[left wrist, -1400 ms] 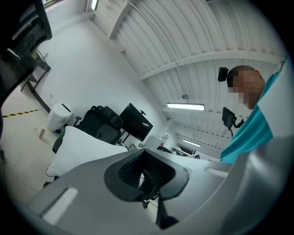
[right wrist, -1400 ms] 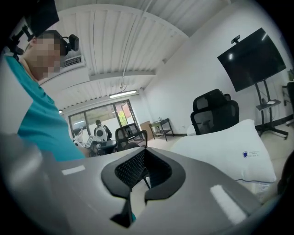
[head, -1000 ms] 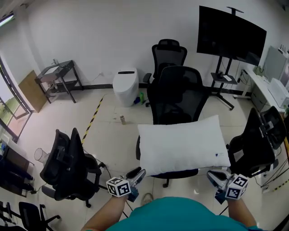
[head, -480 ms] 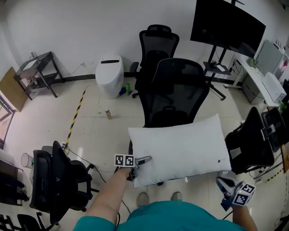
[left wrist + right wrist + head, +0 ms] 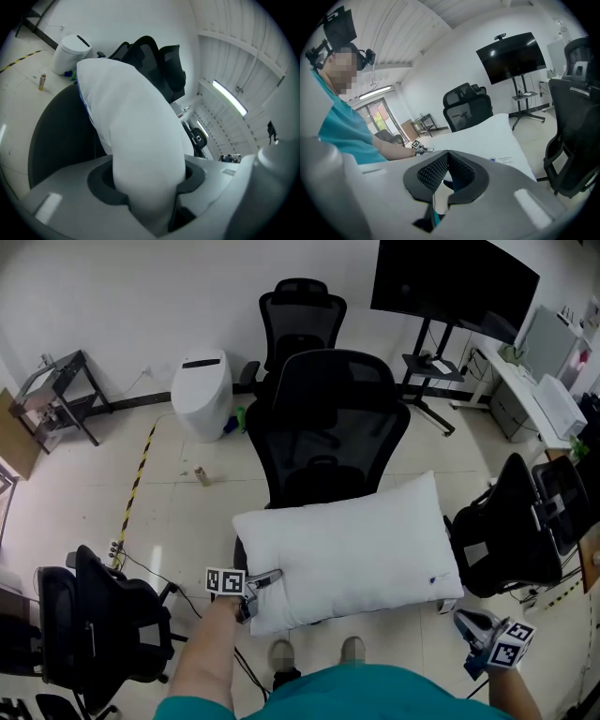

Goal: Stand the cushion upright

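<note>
A white cushion (image 5: 347,549) lies flat on the seat of a black office chair (image 5: 323,427), overhanging it toward me. My left gripper (image 5: 265,577) is at the cushion's near left corner, its jaws closing with the corner pinched between the pads (image 5: 105,187). In the left gripper view the cushion (image 5: 136,136) bulges out of the jaws. My right gripper (image 5: 469,622) hangs low, off the cushion's near right corner and apart from it; its jaws are shut with nothing between them (image 5: 447,154). The right gripper view shows the cushion (image 5: 487,140) beyond.
Another black chair (image 5: 103,624) stands at the near left, one (image 5: 516,531) close on the right, one (image 5: 300,315) behind. A white bin (image 5: 202,395), a TV on a stand (image 5: 455,287) and a desk (image 5: 544,399) line the back and right.
My left gripper moved up to the cushion's near left corner and took hold of it. My right gripper drew back and to the right, away from the cushion.
</note>
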A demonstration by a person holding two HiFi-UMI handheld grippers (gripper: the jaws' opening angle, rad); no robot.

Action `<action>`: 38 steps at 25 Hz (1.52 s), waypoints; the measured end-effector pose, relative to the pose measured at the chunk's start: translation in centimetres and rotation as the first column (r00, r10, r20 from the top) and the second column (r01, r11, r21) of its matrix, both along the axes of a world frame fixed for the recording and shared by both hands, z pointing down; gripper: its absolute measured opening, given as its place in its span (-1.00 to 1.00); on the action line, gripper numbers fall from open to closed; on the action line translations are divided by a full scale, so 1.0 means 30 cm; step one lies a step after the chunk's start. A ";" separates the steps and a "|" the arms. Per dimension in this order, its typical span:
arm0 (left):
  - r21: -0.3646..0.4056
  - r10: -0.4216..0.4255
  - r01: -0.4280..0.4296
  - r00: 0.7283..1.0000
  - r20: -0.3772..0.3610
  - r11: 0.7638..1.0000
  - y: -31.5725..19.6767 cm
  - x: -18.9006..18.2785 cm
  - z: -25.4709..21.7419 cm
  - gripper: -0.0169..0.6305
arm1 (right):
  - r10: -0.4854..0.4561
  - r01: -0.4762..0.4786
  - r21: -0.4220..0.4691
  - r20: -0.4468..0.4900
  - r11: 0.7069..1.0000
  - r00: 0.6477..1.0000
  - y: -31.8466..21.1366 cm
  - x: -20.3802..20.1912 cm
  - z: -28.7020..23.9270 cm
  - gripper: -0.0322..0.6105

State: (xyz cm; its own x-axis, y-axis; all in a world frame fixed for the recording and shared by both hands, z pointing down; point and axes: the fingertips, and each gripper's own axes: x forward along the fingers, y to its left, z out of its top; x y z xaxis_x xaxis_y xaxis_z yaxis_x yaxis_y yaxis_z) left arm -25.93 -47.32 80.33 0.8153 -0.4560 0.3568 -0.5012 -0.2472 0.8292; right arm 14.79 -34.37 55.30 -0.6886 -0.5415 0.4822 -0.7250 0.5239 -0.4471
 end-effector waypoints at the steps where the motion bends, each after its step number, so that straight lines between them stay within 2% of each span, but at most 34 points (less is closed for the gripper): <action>1: 0.008 0.003 -0.003 1.000 -0.006 1.000 0.005 0.010 -0.004 -0.30 | 0.005 -0.005 -0.005 0.000 1.000 1.000 0.001 0.010 0.005 -0.89; 2: 0.022 0.008 -0.007 1.000 -0.010 1.000 0.010 0.017 -0.012 -0.45 | 0.009 -0.009 -0.010 -0.001 1.000 1.000 0.002 0.014 0.011 -0.89; 4: 0.070 0.027 -0.028 1.000 0.006 0.997 0.015 0.015 -0.052 -0.61 | 0.009 -0.009 -0.016 0.001 1.000 1.000 -0.002 0.005 0.024 -0.89; 7: 0.188 0.095 -0.113 0.990 0.102 0.976 0.005 0.013 -0.181 -0.71 | -0.007 0.007 -0.010 0.015 1.000 1.000 -0.020 -0.024 0.030 -0.89; 9: 0.276 0.134 -0.178 0.976 0.171 0.944 -0.016 0.029 -0.318 -0.71 | -0.017 0.017 0.002 0.037 1.000 0.999 -0.042 -0.040 0.028 -0.89; 12: 0.378 0.176 -0.270 0.948 0.266 0.885 -0.058 0.079 -0.553 -0.72 | -0.023 0.021 0.027 0.083 0.999 0.996 -0.079 -0.063 0.017 -0.89; 15: 0.424 0.214 -0.369 0.904 0.370 0.827 -0.091 0.154 -0.764 -0.73 | -0.030 0.023 0.061 0.127 0.998 0.991 -0.115 -0.074 -0.001 -0.89; 17: 0.435 0.238 -0.444 0.861 0.450 0.784 -0.108 0.211 -0.892 -0.73 | -0.037 0.023 0.086 0.157 0.996 0.987 -0.133 -0.071 -0.012 -0.89; 20: 0.441 0.258 -0.557 0.779 0.572 0.704 -0.133 0.298 -1.095 -0.74 | -0.035 0.012 0.115 0.203 0.993 0.979 -0.149 -0.052 -0.022 -0.89; 23: 0.417 0.259 -0.666 0.674 0.692 0.619 -0.160 0.384 -1.287 -0.74 | -0.025 -0.007 0.129 0.242 0.992 0.970 -0.155 -0.023 -0.018 -0.89; 25: 0.374 0.257 -0.745 0.579 0.774 0.553 -0.171 0.445 -1.387 -0.73 | -0.017 -0.020 0.137 0.265 0.990 0.964 -0.159 -0.002 -0.014 -0.89; 27: 0.308 0.253 -0.821 0.466 0.848 0.481 -0.178 0.502 -1.453 -0.73 | -0.010 -0.033 0.145 0.288 0.989 0.958 -0.160 0.013 -0.013 -0.89; 29: 0.247 0.235 -0.869 0.371 0.898 0.428 -0.202 0.539 -1.496 -0.73 | -0.008 -0.041 0.152 0.308 0.987 0.951 -0.159 0.022 -0.010 -0.89; 30: 0.229 0.220 -0.881 0.340 0.914 0.414 -0.222 0.550 -1.512 -0.73 | -0.008 -0.044 0.154 0.317 0.987 0.948 -0.157 0.026 -0.005 -0.89; 32: 0.206 0.188 -0.899 0.296 0.937 0.385 -0.271 0.562 -1.534 -0.72 | 0.001 -0.054 0.148 0.336 0.988 0.942 -0.152 0.040 0.012 -0.89; 36: 0.121 0.182 -0.948 0.180 0.967 0.295 -0.328 0.542 -1.542 -0.70 | 0.023 -0.077 0.134 0.364 0.988 0.931 -0.139 0.070 0.037 -0.89; 38: 0.087 0.185 -0.960 0.140 0.973 0.268 -0.335 0.518 -1.561 -0.70 | 0.037 -0.094 0.134 0.376 0.986 0.926 -0.131 0.092 0.038 -0.89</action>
